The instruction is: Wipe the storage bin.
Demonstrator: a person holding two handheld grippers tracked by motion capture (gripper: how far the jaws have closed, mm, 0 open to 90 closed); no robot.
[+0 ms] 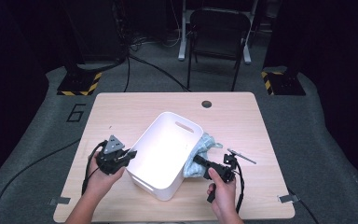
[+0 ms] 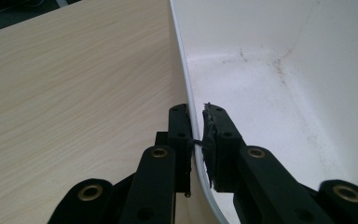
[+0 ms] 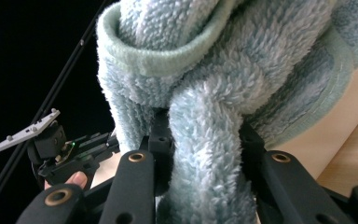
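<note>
left tool clamped on the near-left rim of the white tub, one jaw outside the wall and one inside, pads pressed to the thin plastic; tub sits tilted across the middle of the wooden desk. right tool gripped tight on a fold of the pale blue fleecy towel, fabric bunched between the jaws and spilling over them; towel lies against the tub's right outer wall, above the desk, partly lifted
</note>
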